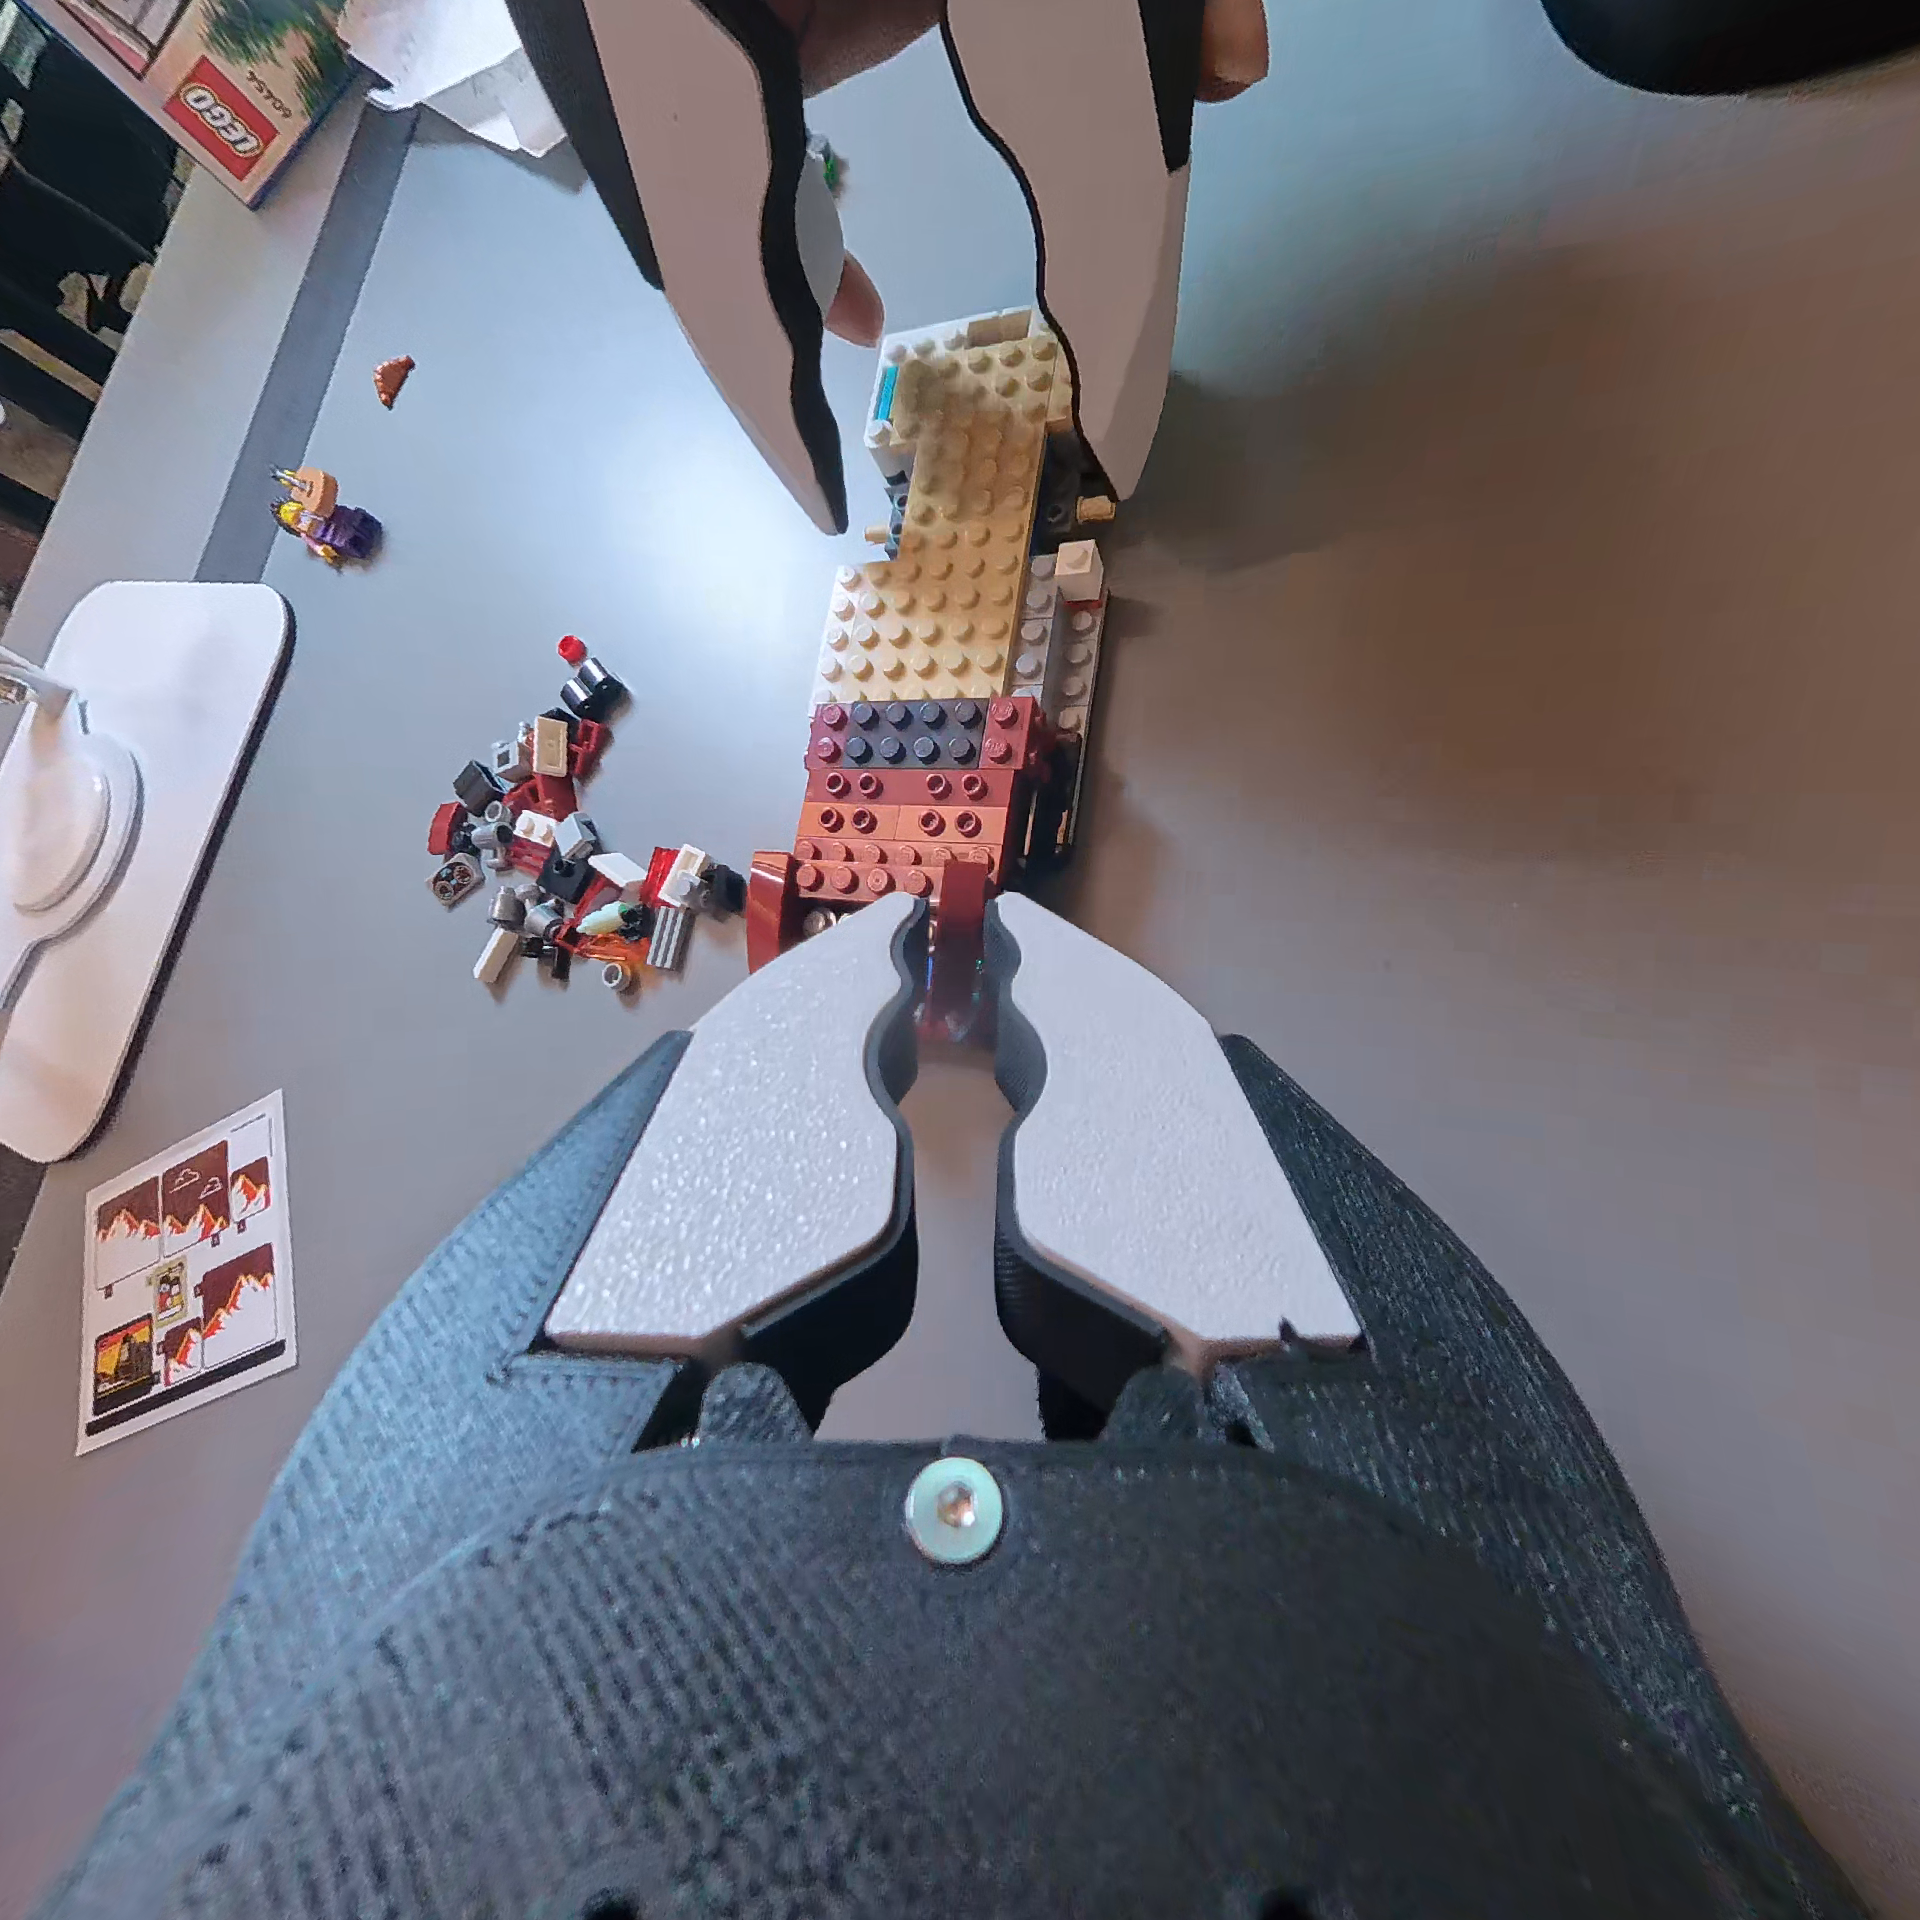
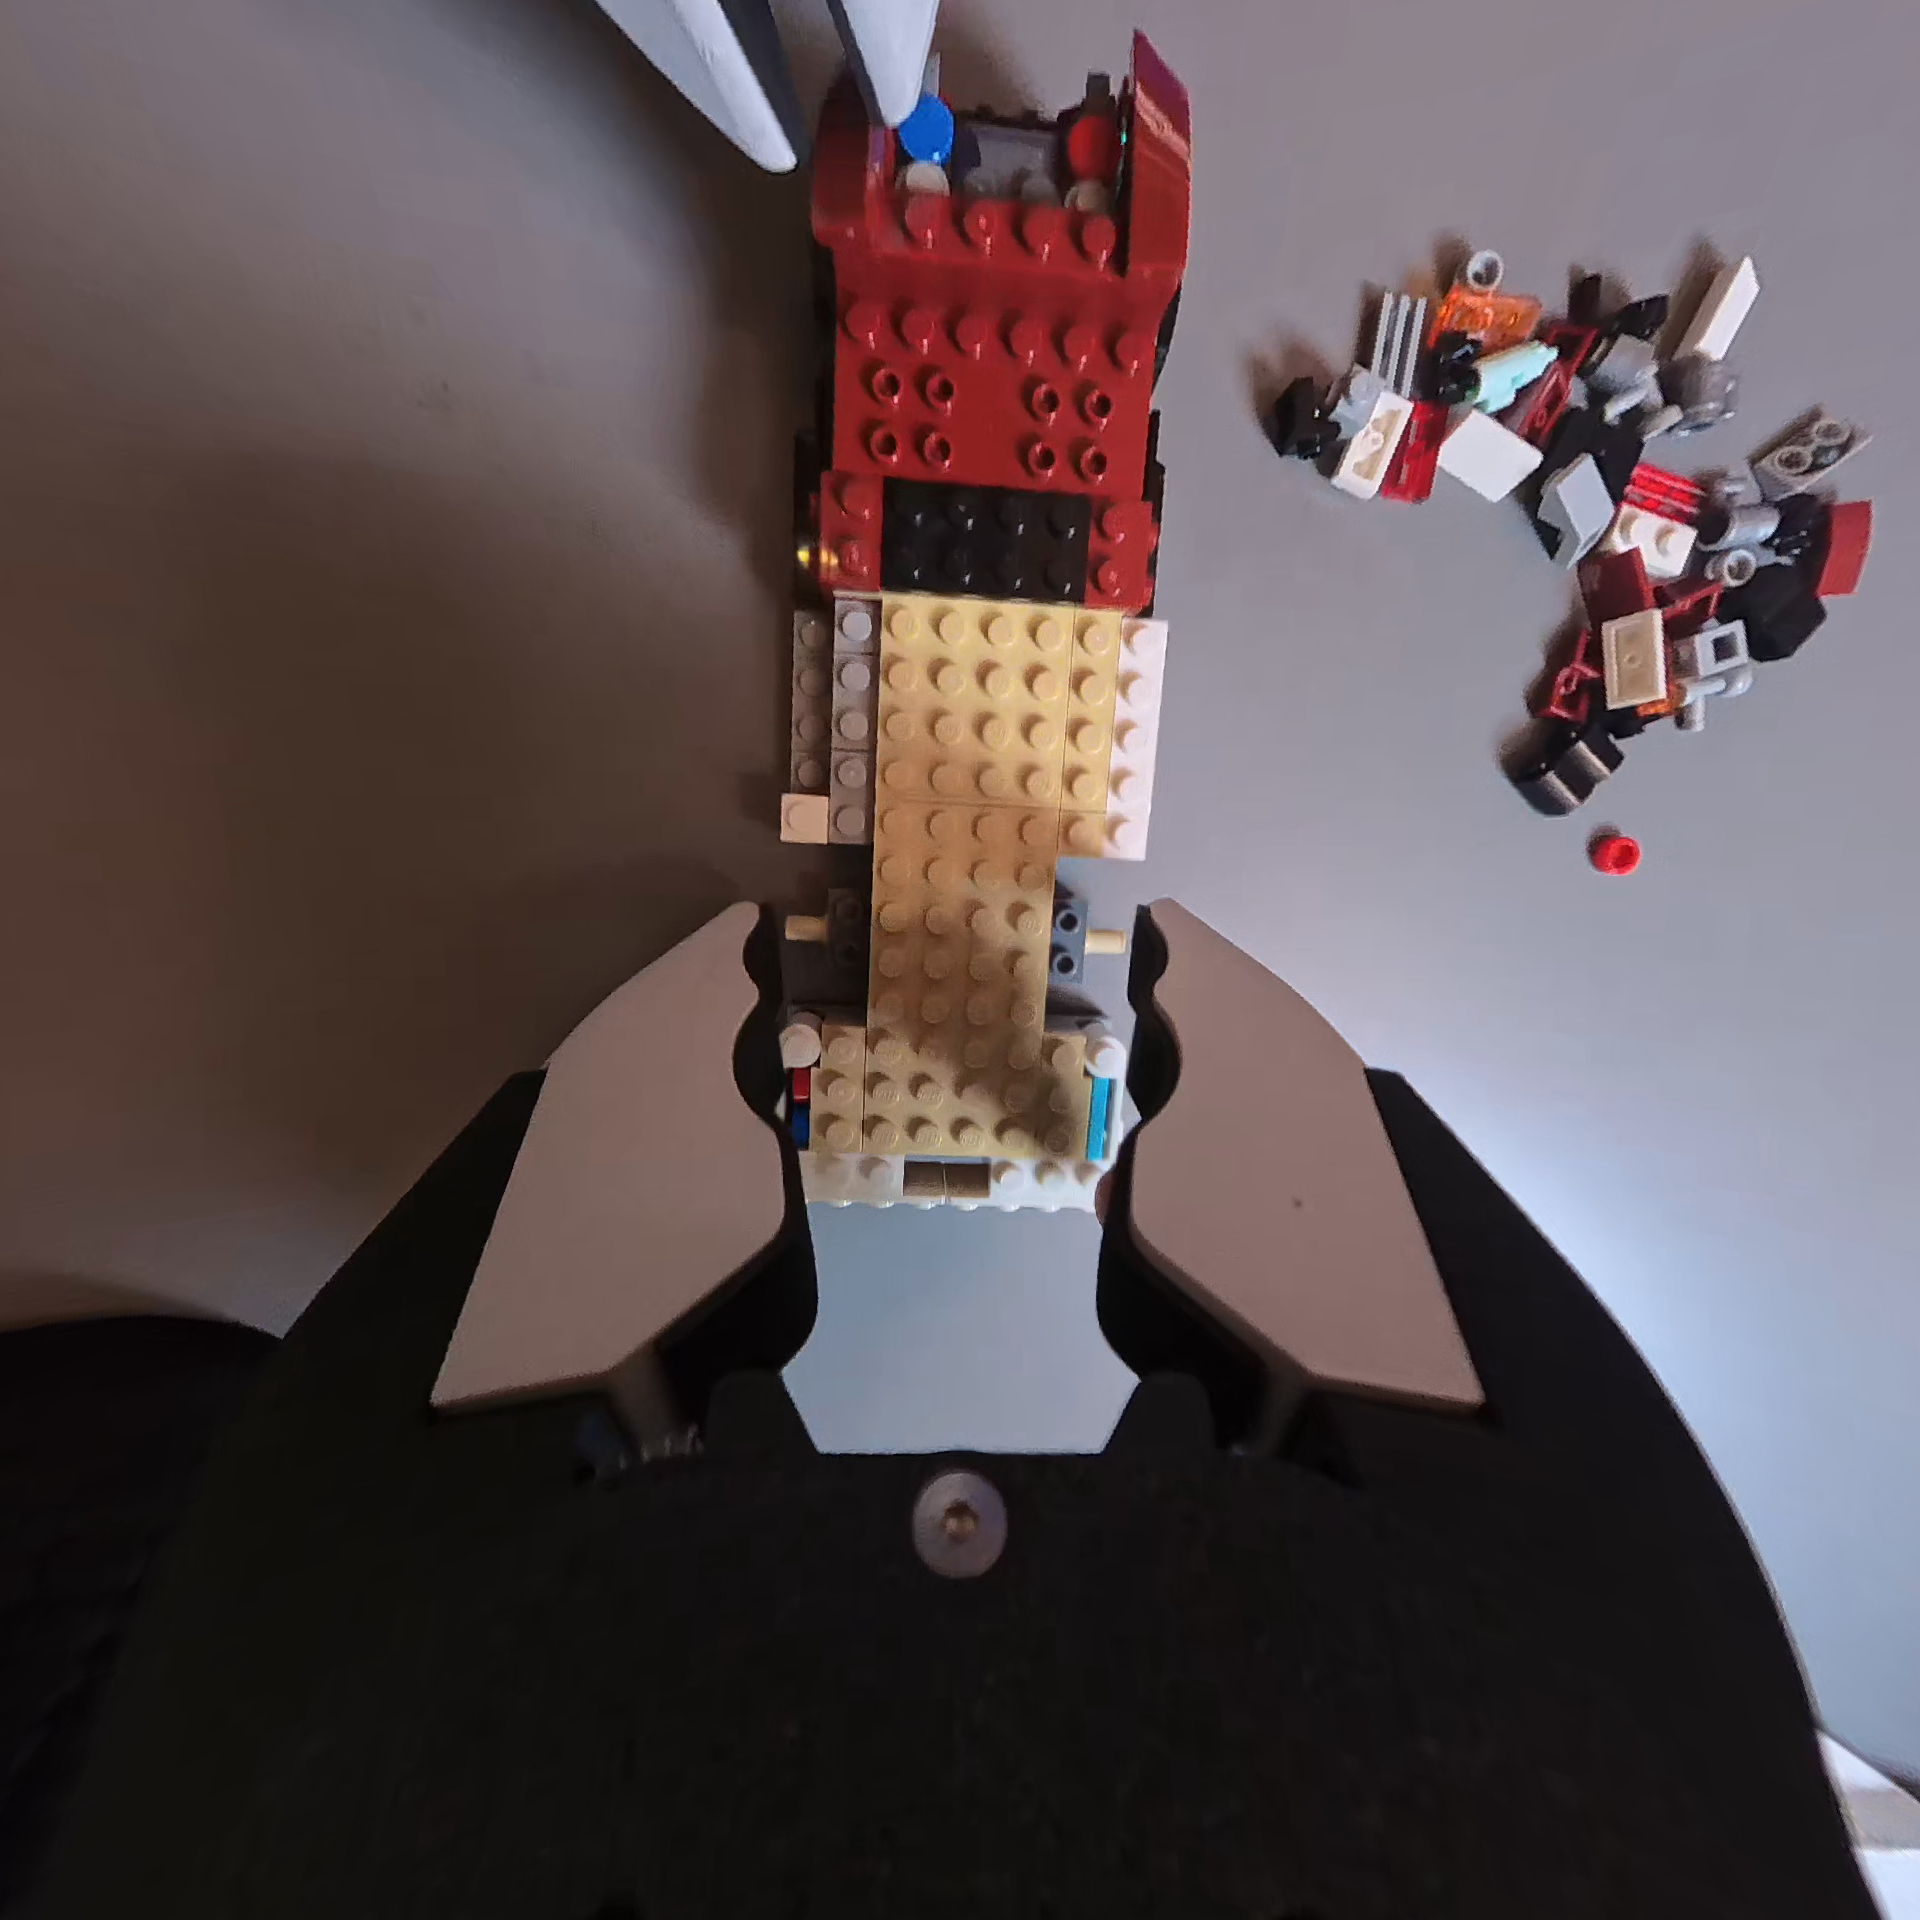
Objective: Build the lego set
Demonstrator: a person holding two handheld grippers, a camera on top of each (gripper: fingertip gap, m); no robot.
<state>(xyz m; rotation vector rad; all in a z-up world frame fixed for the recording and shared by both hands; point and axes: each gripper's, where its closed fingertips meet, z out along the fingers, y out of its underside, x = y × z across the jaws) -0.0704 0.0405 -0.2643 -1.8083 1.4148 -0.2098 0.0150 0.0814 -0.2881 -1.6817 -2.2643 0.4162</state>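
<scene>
My left gripper [image 1: 954, 940] is pinched narrowly on a dark red curved piece [image 1: 961, 935] at the red end of the brick vehicle [image 1: 935, 665] lying on the grey table [image 1: 1455, 831]. My right gripper [image 2: 951, 935] is spread wide around its tan rear end, both fingers close against the sides; loose bricks [image 2: 1579, 499] lie just beside the vehicle

A long brick model [image 2: 977, 727] lay on the table [image 1: 1455, 831], with one claw at each end. The left claw [image 1: 956, 935] closed on an upright curved piece [image 1: 961, 935] at one end; the right claw [image 2: 951, 935] straddled the other end. A heap of loose pieces [image 1: 561, 842] lay beside the model, a small figure [image 1: 327, 514] beyond it, a printed sheet [image 1: 187, 1268] nearer, and a box [image 1: 239, 94] at the far edge.
</scene>
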